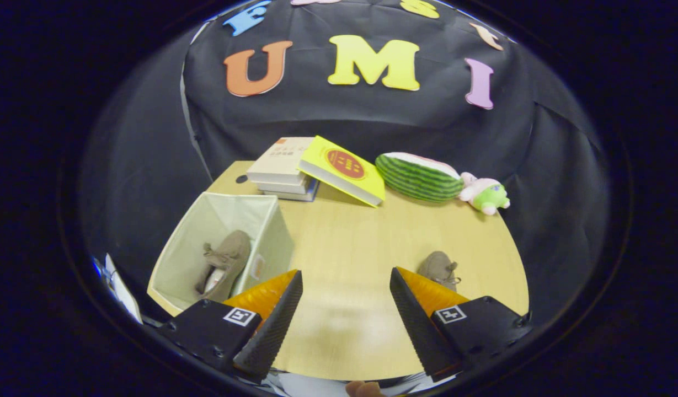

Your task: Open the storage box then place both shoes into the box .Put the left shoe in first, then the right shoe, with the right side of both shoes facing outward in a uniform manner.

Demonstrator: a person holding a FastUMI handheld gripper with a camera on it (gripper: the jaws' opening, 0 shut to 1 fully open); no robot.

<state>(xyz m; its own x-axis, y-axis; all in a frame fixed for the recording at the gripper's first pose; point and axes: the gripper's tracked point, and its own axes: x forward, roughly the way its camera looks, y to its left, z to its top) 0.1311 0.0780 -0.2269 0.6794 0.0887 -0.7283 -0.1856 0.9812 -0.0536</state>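
Note:
A pale green fabric storage box [272, 231] stands open on the wooden table, left of my fingers. One tan lace-up shoe [225, 263] lies inside it, leaning against the right wall. A second tan shoe [439, 269] rests on the table, partly hidden behind my right finger [413, 314]. My gripper [345, 317] hovers above the table's near part, open wide, with only bare tabletop between the fingers.
A stack of books [283, 168] with a yellow book [344, 168] leaning on it stands at the table's far side. A watermelon plush [418, 176] and a small pink-and-green plush toy [485, 194] lie to their right. The table [344, 242] ends close behind them.

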